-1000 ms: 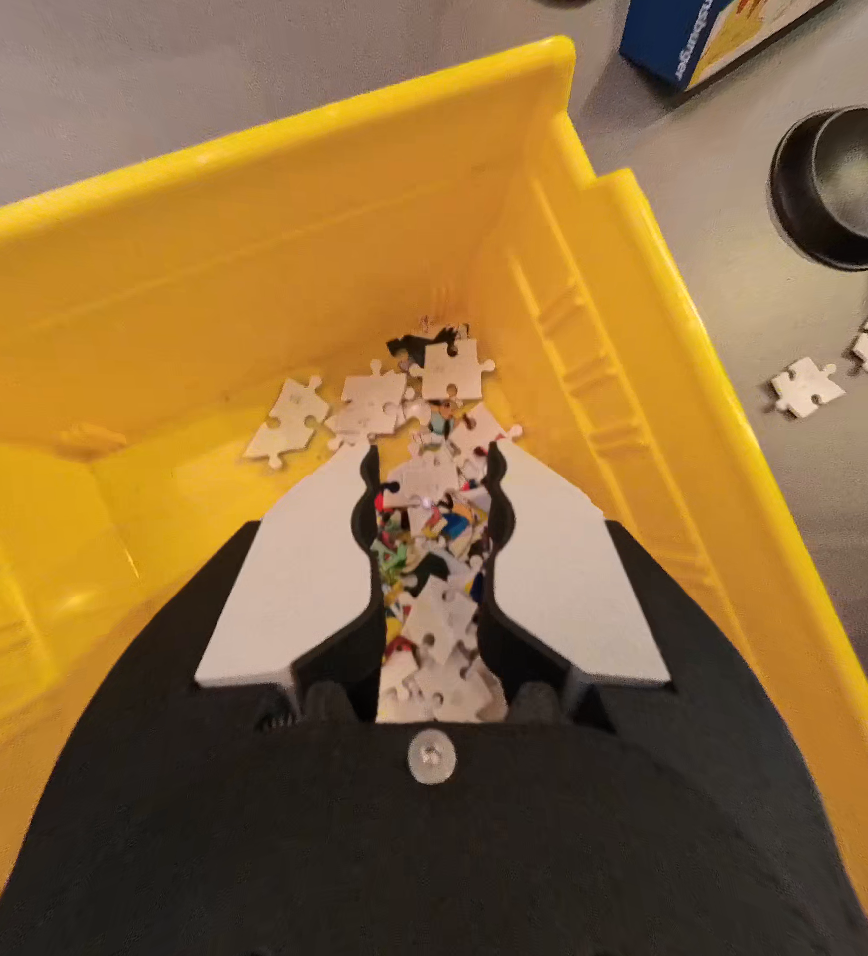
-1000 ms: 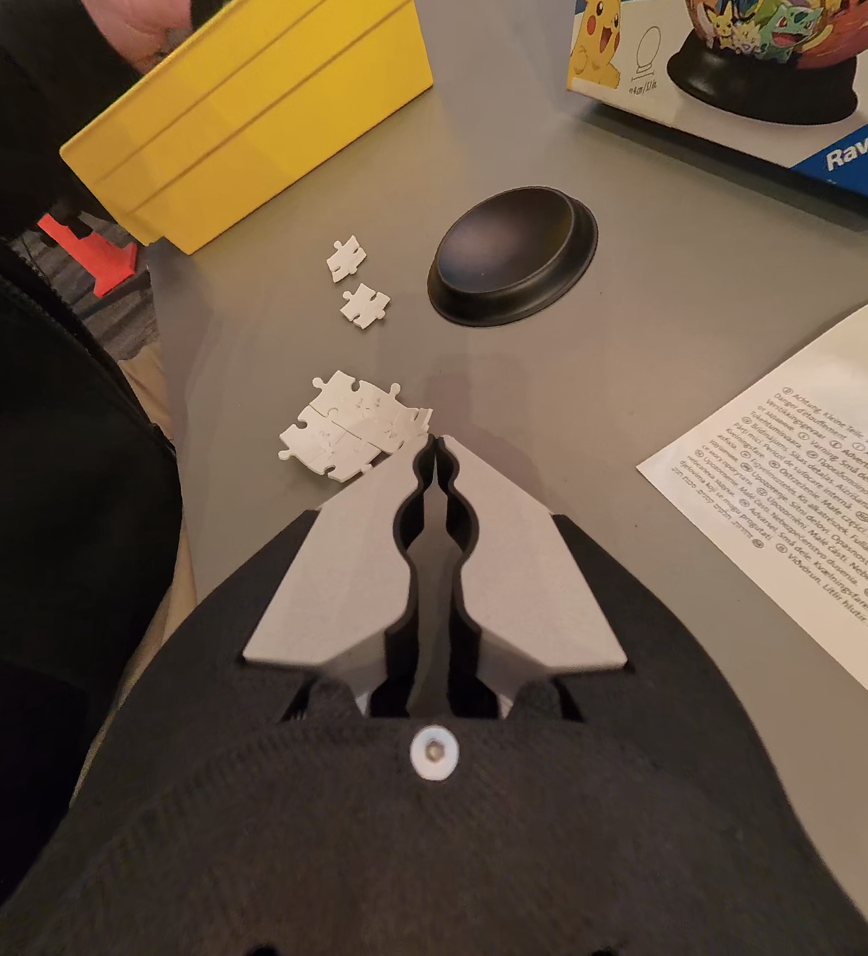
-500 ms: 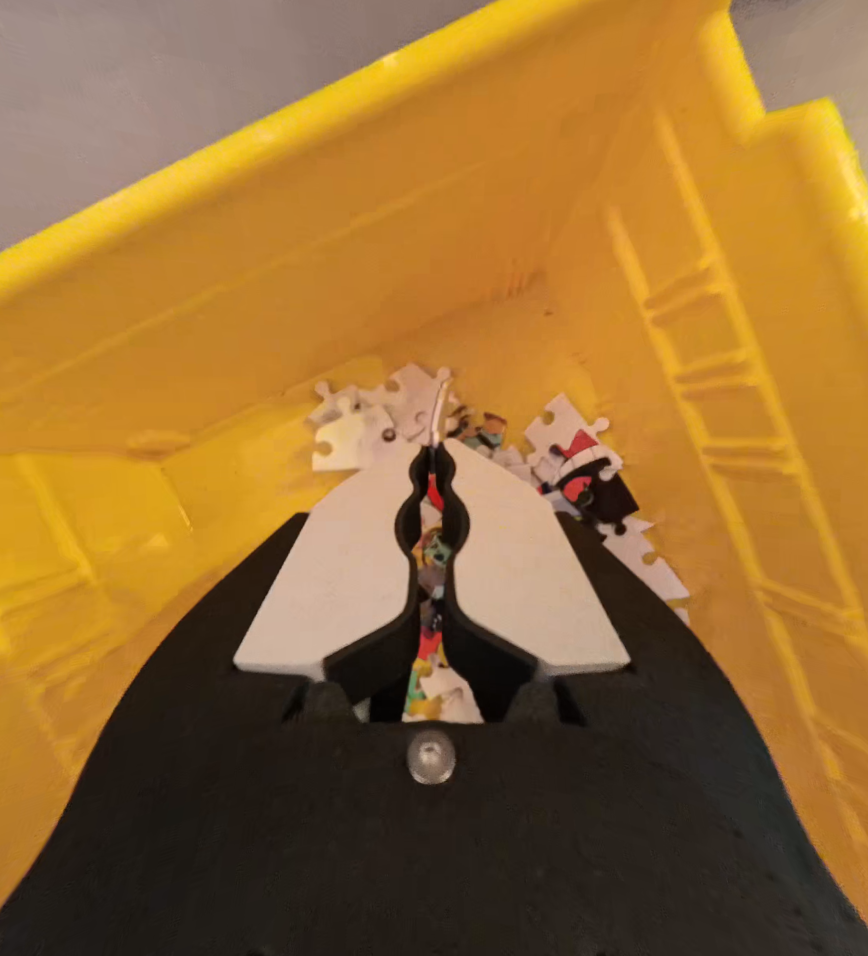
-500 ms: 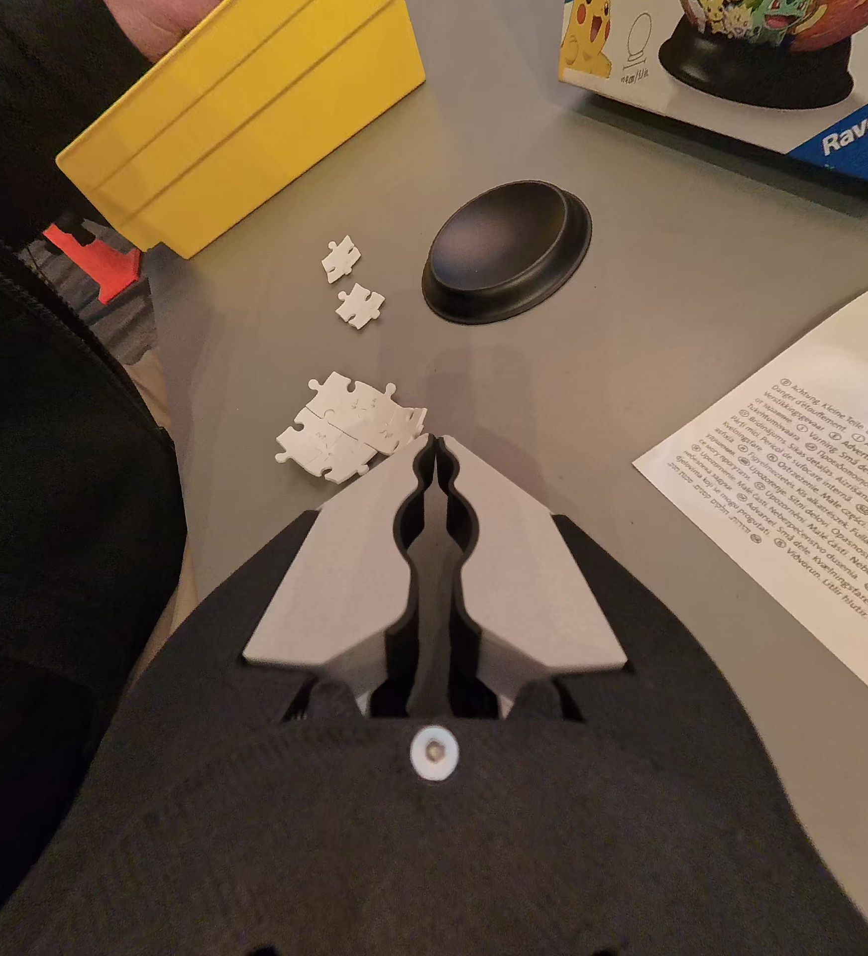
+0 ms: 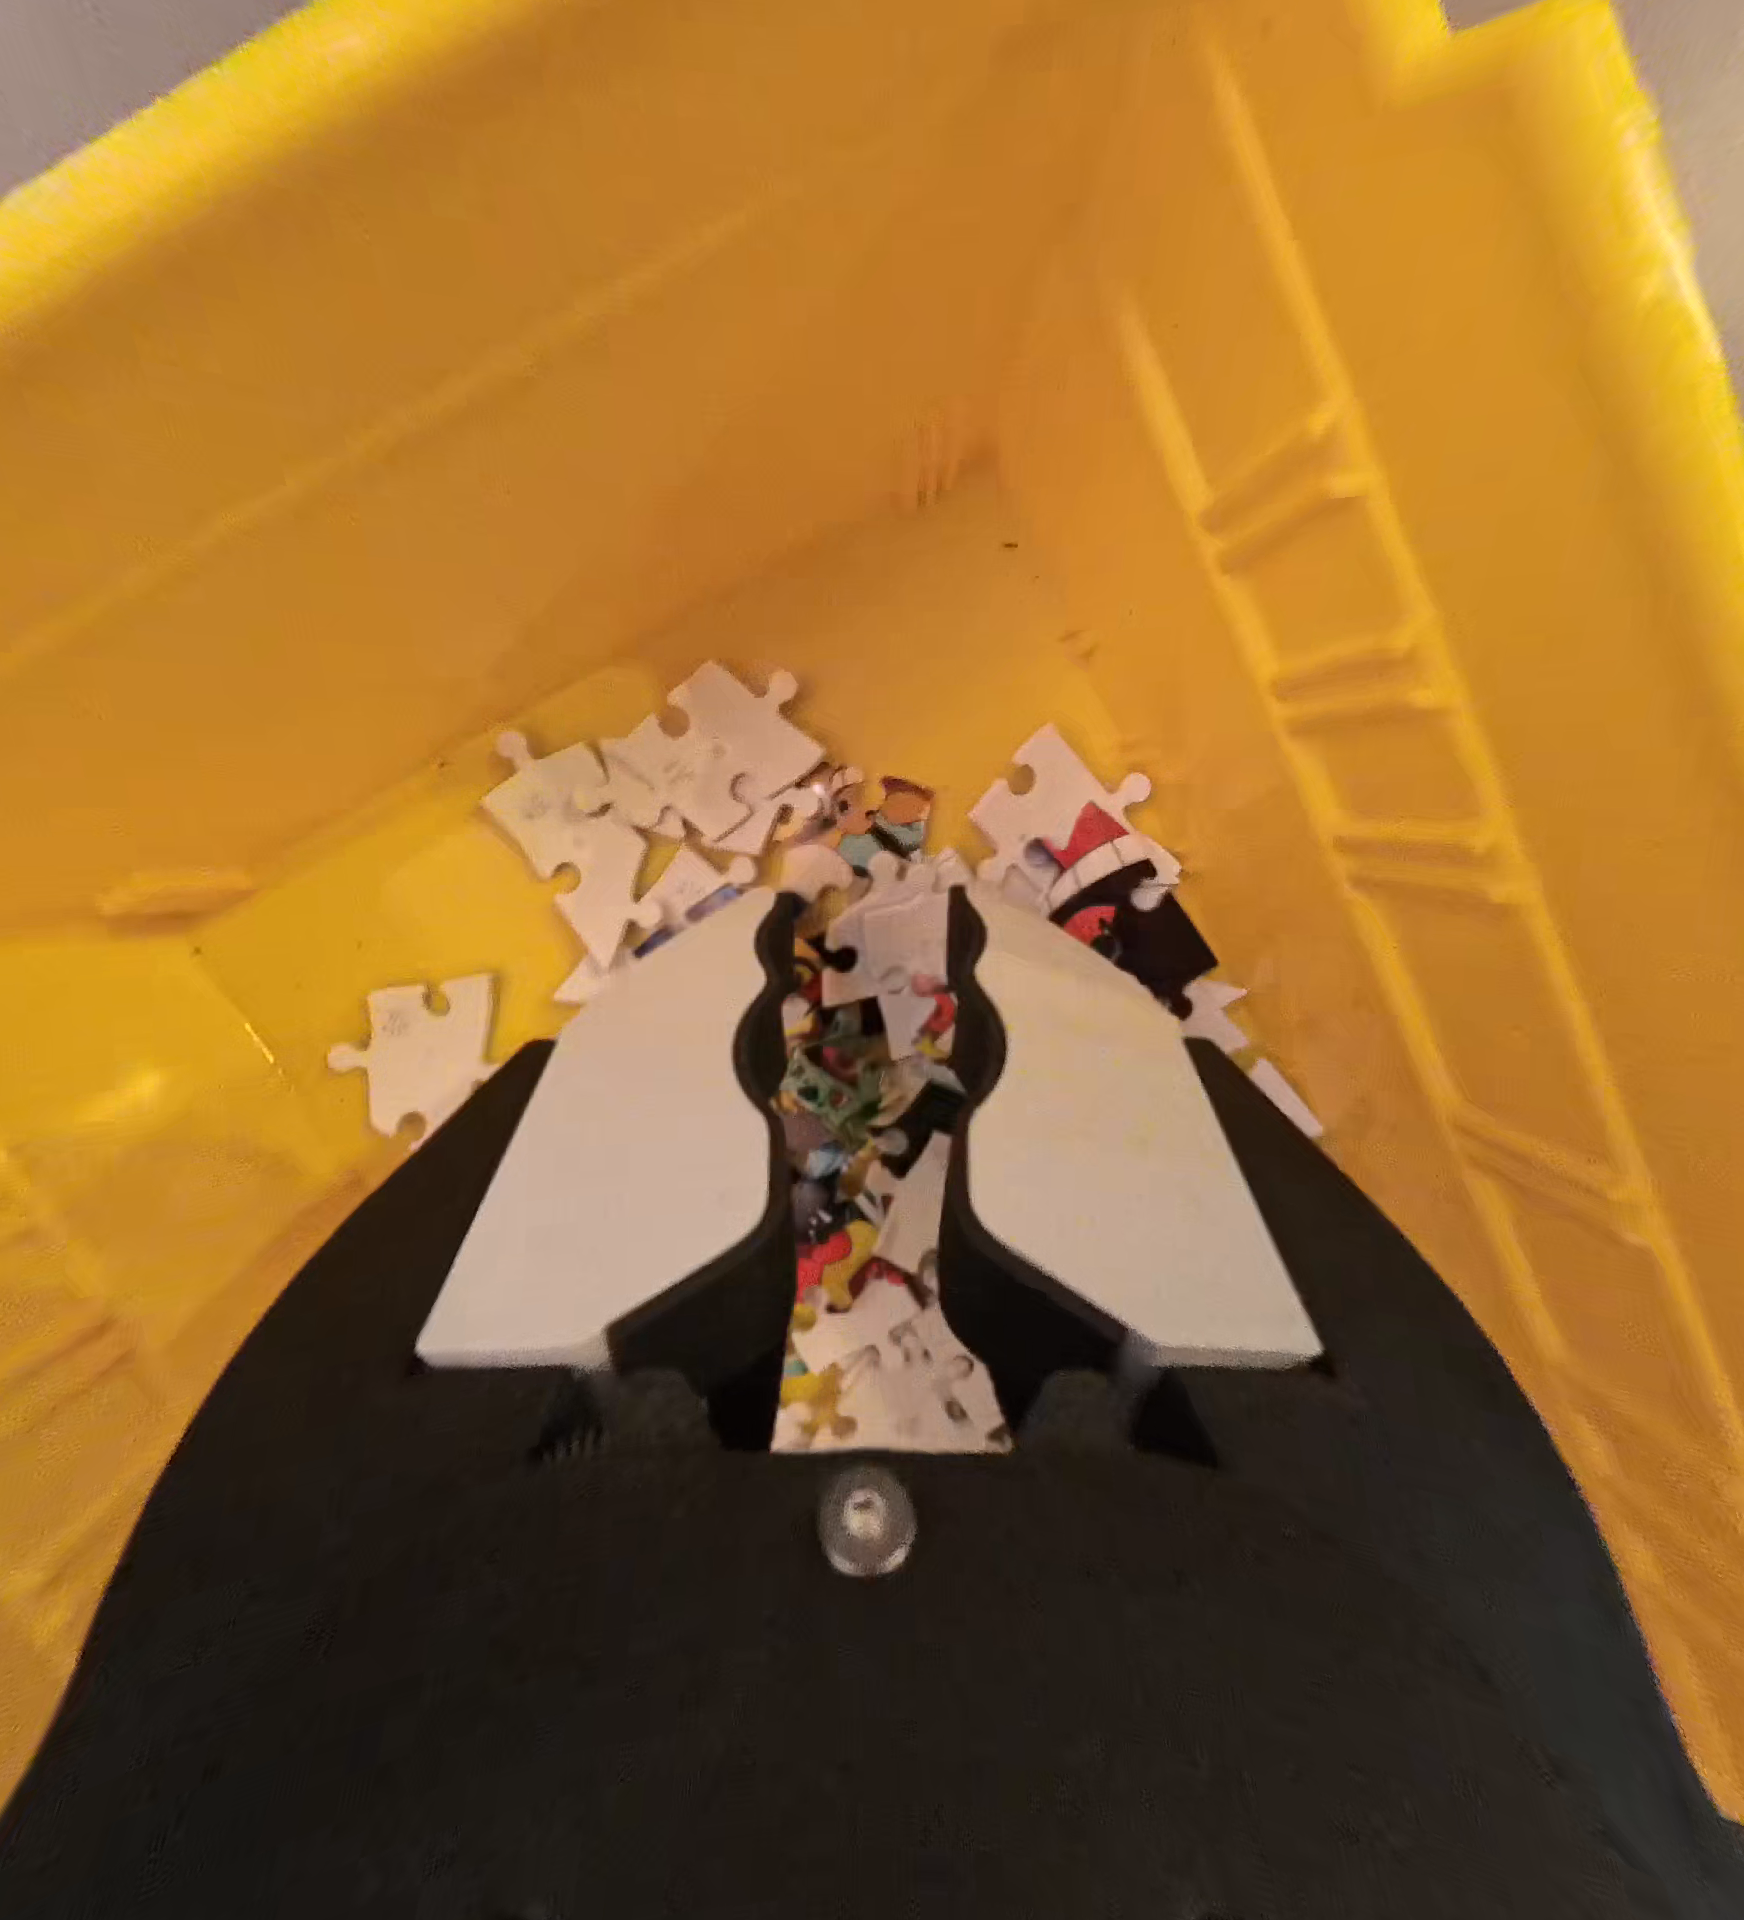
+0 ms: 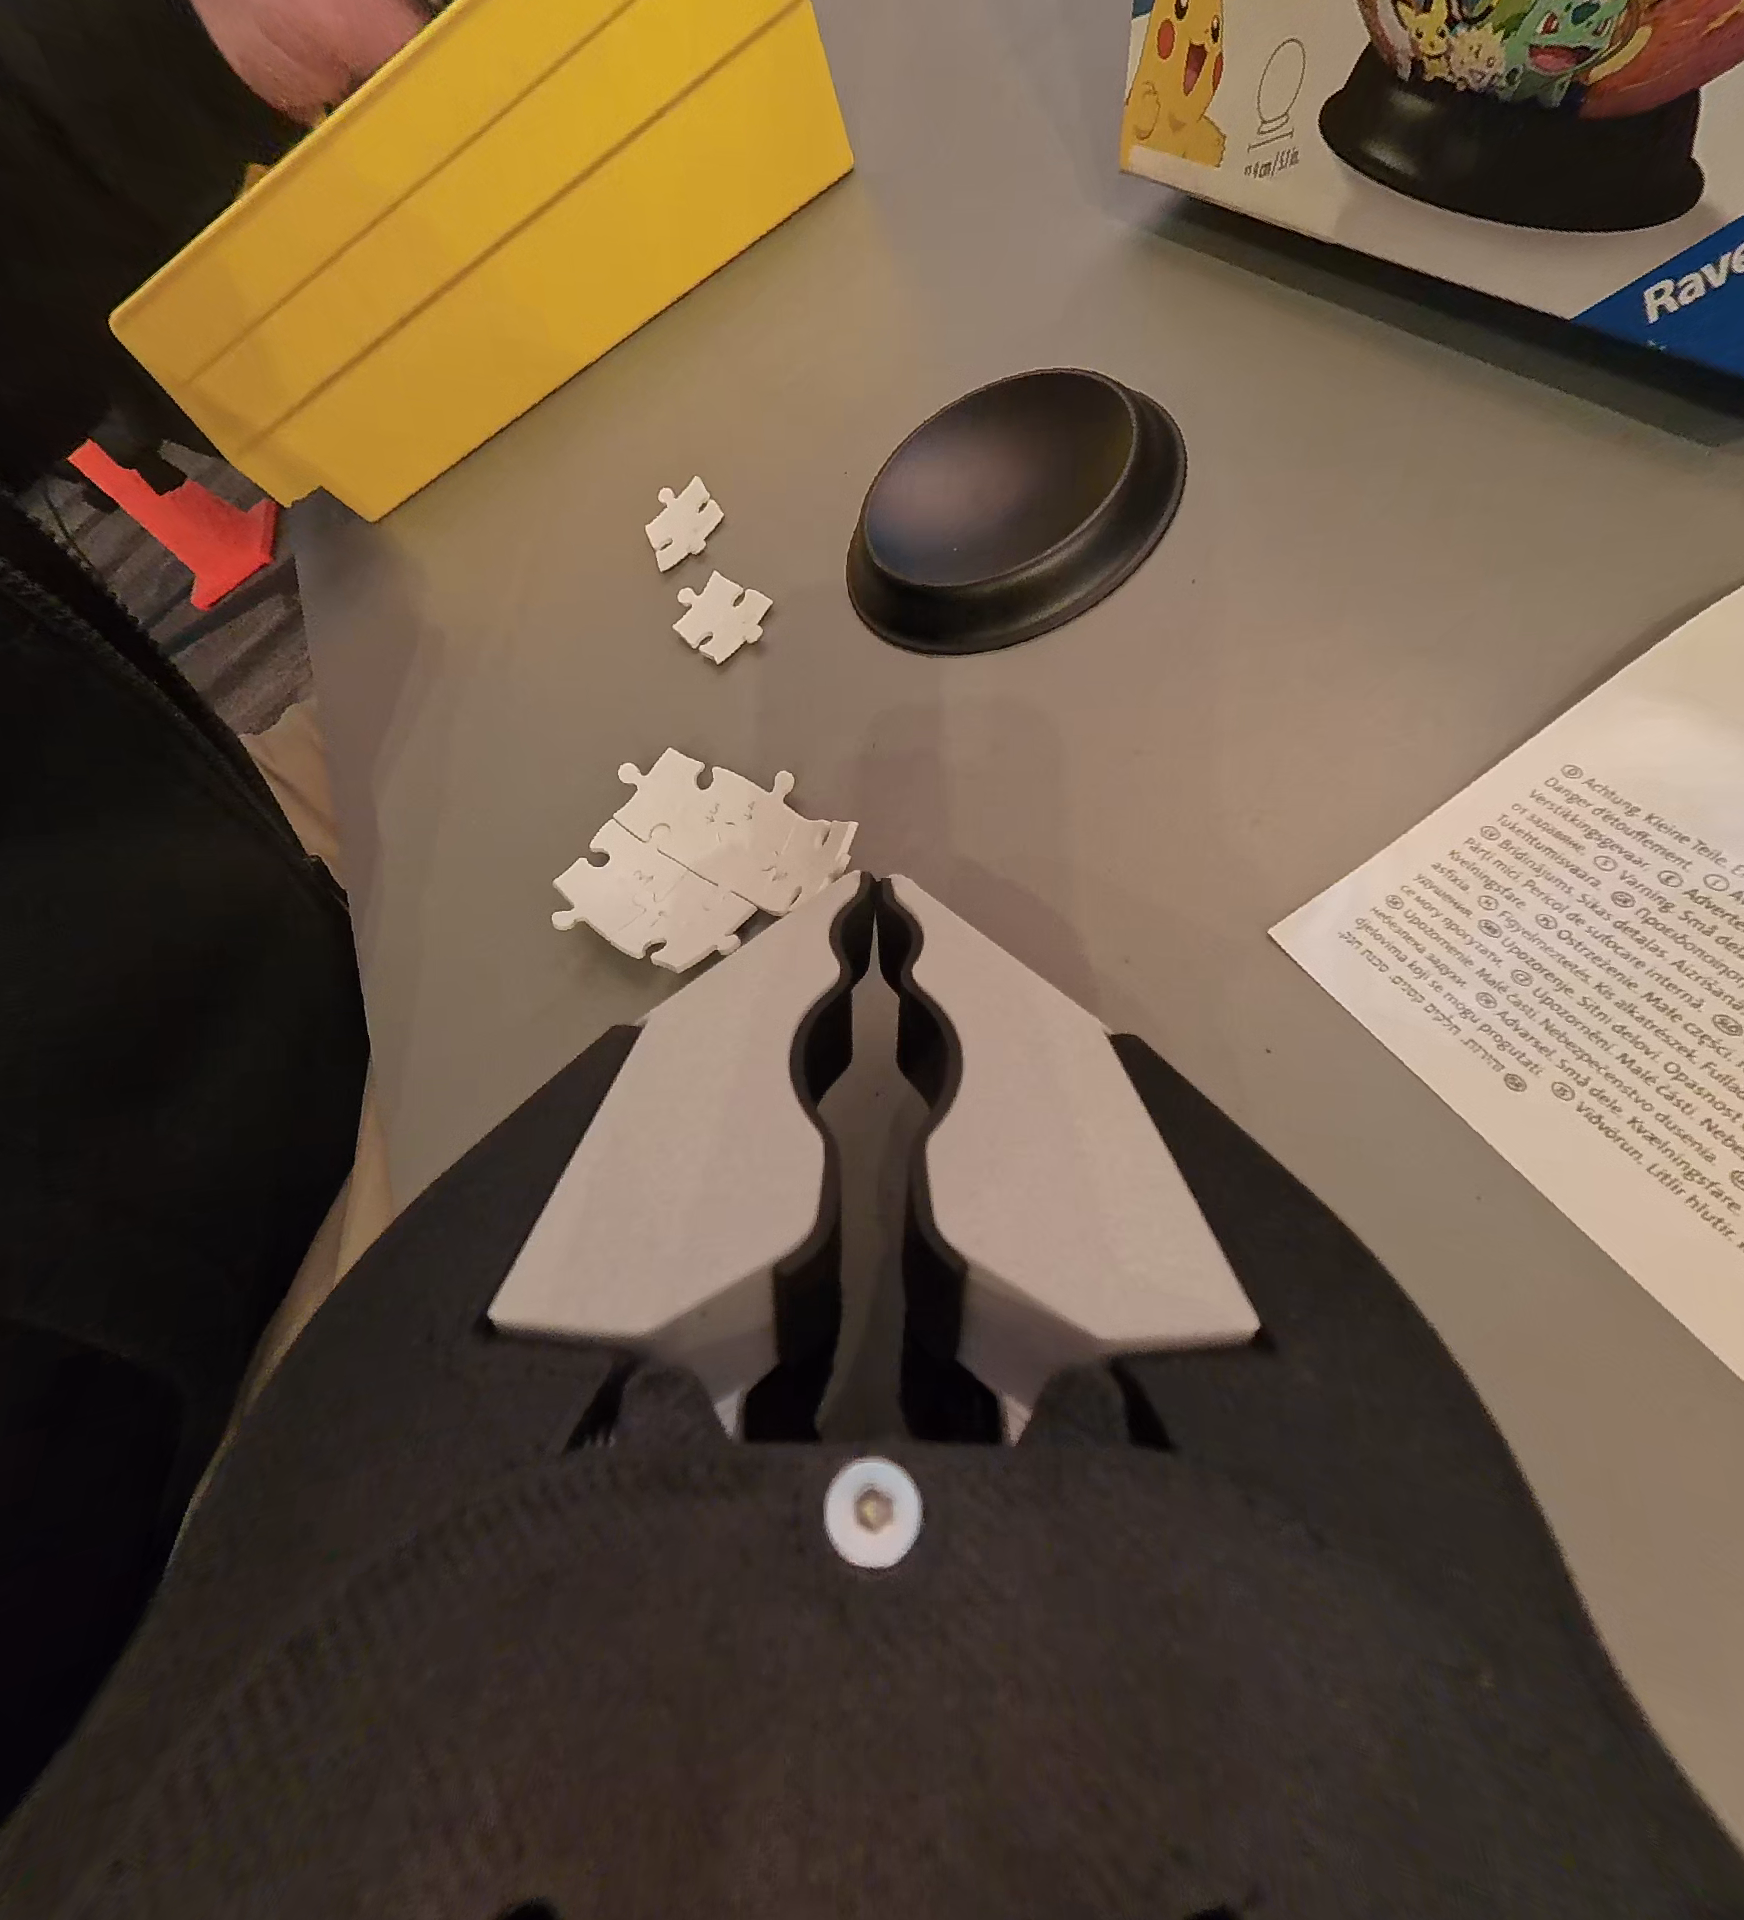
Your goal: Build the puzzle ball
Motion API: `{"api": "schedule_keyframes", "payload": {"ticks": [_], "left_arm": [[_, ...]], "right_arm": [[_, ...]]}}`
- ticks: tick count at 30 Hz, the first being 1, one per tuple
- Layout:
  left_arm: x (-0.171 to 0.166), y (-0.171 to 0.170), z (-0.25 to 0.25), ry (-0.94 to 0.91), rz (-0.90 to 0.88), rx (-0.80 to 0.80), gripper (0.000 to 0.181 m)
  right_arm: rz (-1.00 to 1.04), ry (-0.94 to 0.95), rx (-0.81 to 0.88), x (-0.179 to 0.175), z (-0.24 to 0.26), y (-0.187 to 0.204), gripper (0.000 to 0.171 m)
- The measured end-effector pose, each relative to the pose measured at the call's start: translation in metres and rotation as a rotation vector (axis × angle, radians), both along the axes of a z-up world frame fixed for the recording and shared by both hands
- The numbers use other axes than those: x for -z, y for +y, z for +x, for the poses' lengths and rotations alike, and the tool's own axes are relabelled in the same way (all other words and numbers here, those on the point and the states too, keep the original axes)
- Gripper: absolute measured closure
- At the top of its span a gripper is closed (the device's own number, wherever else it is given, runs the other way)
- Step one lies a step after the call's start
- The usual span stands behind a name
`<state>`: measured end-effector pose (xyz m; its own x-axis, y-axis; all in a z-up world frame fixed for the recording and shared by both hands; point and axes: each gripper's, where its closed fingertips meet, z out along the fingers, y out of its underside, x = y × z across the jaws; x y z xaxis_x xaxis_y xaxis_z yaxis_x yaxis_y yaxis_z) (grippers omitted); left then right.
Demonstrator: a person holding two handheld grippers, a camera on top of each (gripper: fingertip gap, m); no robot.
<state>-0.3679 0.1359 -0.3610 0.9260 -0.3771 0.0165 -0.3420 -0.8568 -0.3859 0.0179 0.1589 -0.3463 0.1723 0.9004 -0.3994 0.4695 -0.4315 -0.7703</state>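
Note:
My left gripper [image 5: 866, 902] is open inside the yellow bin [image 5: 535, 416], low over a pile of puzzle pieces [image 5: 660, 790], some white side up and some coloured. One white piece [image 5: 894, 935] lies between the fingertips, and the jaws stand apart from it. My right gripper [image 6: 870, 883] is shut and empty, just above the grey table. Its tips are right beside a joined cluster of white pieces [image 6: 702, 873]. Two single white pieces [image 6: 683, 523] [image 6: 722, 618] lie farther off, near the black round stand [image 6: 1013, 509].
The yellow bin also shows in the right wrist view [image 6: 494, 260] at the far left, held by a hand. The puzzle box [image 6: 1522, 135] is at the back right, a printed instruction sheet [image 6: 1626, 987] on the right, and a person's black sleeve [image 6: 68, 935] on the left. One gripper's finger ends stand about 40 cm off the other's.
The left gripper pushed deeper into the bin, shut on a white piece half a second ago, and has now opened again. The right gripper has barely moved.

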Motion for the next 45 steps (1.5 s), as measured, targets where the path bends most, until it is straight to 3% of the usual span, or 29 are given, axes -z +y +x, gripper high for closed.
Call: {"api": "schedule_keyframes", "payload": {"ticks": [14, 16, 17, 23, 24, 26, 29, 31, 45], "left_arm": [[0.015, 0.000, -0.005, 0.078, -0.105, -0.030, 0.143], [0.014, 0.000, -0.006, 0.088, -0.088, -0.009, 0.147], [0.013, -0.001, -0.005, 0.093, -0.071, 0.005, 0.175], [0.009, -0.003, -0.011, 0.058, -0.021, -0.041, 0.174], [0.006, -0.002, -0.013, 0.051, -0.006, -0.054, 0.171], [0.007, 0.001, -0.022, 0.098, -0.010, -0.082, 0.145], [0.014, 0.008, -0.019, 0.096, -0.019, -0.066, 0.130], [0.014, 0.012, -0.020, 0.084, -0.028, -0.069, 0.129], [0.015, 0.021, -0.029, 0.040, -0.034, -0.076, 0.156]], "right_arm": [[-0.005, 0.030, -0.001, -0.004, 0.001, 0.000, 0.171], [-0.005, 0.032, -0.002, -0.005, 0.001, 0.000, 0.171], [-0.007, 0.034, -0.002, -0.005, 0.001, 0.000, 0.171], [-0.010, 0.039, -0.004, -0.006, 0.001, 0.000, 0.171], [-0.011, 0.039, -0.004, -0.006, 0.001, 0.000, 0.171], [-0.012, 0.040, -0.004, -0.006, 0.001, 0.000, 0.171], [-0.011, 0.040, -0.004, -0.006, 0.001, 0.000, 0.171], [-0.010, 0.041, -0.004, -0.006, 0.001, 0.000, 0.171], [-0.018, 0.054, -0.004, -0.008, 0.001, 0.000, 0.171]]}}
